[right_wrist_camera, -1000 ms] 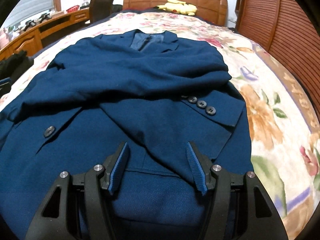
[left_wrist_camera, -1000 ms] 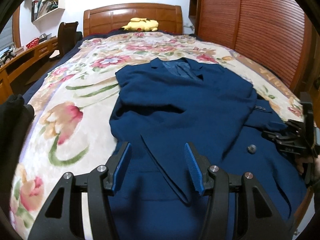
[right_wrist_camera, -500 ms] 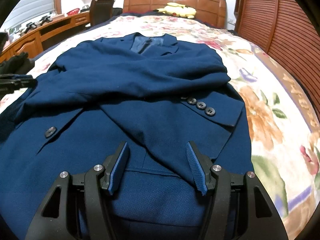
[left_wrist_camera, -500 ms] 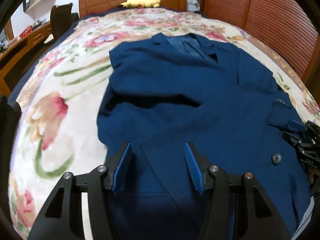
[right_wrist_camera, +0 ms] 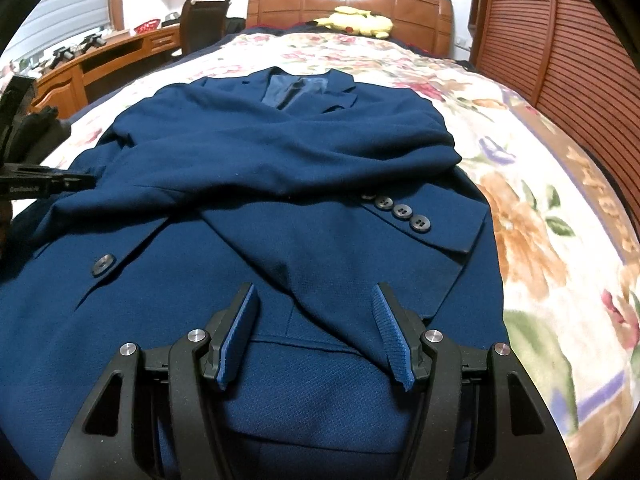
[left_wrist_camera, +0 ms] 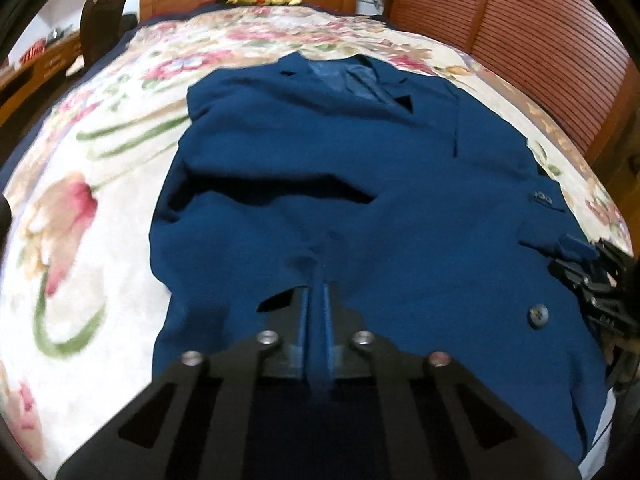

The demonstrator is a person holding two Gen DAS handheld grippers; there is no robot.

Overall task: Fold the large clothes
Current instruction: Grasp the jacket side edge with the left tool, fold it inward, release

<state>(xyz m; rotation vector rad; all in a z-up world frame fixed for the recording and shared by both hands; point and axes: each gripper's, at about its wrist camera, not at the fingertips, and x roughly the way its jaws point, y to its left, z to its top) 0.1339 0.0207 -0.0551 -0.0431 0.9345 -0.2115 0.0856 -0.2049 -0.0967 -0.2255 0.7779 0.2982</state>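
Note:
A navy blue suit jacket (left_wrist_camera: 360, 184) lies front-up on the flowered bedspread (left_wrist_camera: 80, 208), collar toward the headboard, both sleeves folded across its chest. My left gripper (left_wrist_camera: 316, 292) is shut on a pinch of the jacket's hem at its left side. The jacket also fills the right wrist view (right_wrist_camera: 280, 168). My right gripper (right_wrist_camera: 316, 304) is open and empty, low over the jacket's hem at the right side, below the buttoned cuff (right_wrist_camera: 404, 214). The left gripper shows at the left edge of the right wrist view (right_wrist_camera: 48, 184).
A wooden headboard (right_wrist_camera: 348, 4) with a yellow plush toy (right_wrist_camera: 352, 20) stands at the far end. A slatted wooden wardrobe (right_wrist_camera: 560, 40) runs along the right. A desk (right_wrist_camera: 100, 64) and chair (right_wrist_camera: 200, 24) stand on the left.
My left gripper has moved forward and down, and shut on the jacket's hem fabric. My right gripper has stayed open in nearly the same place.

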